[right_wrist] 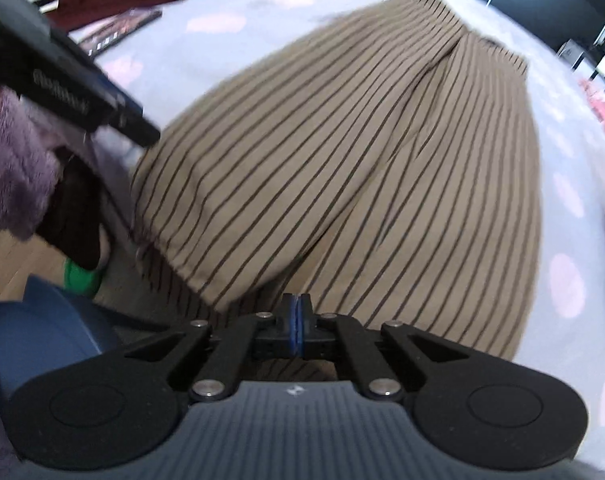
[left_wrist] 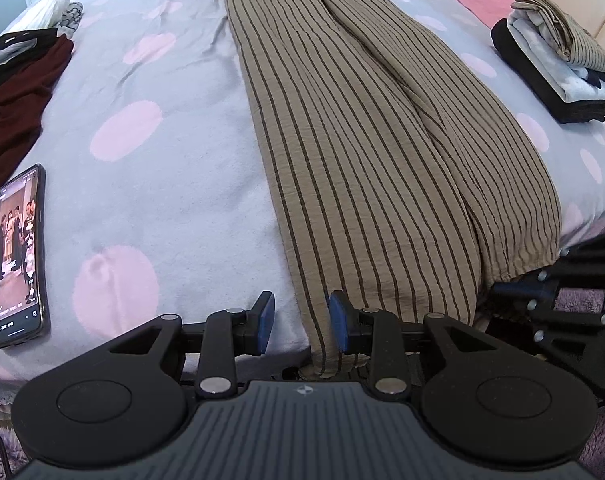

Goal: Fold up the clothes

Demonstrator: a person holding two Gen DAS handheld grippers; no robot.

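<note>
Two grippers work at the near edge of a bed (left_wrist: pixel 174 92), where striped trousers (left_wrist: pixel 366 140) lie lengthwise, hems hanging over the edge. The left gripper (left_wrist: pixel 302 324) stands partly open around the left hem, its pads not visibly pressing. The right gripper (right_wrist: pixel 297 330) has its pads closed together at the hem; whether cloth is pinched is unclear. A phone (left_wrist: pixel 18 256) lies left, folded clothes (left_wrist: pixel 558 60) far right.

Blurred view, right tool (right_wrist: pixel 297 320) with blue pads pressed together at the near hem of tan dark-striped fabric garment (right_wrist: pixel 342 152), spread on pale pink-dotted bed sheet (right_wrist: pixel 562 200), left tool (right_wrist: pixel 82 96) upper left
</note>
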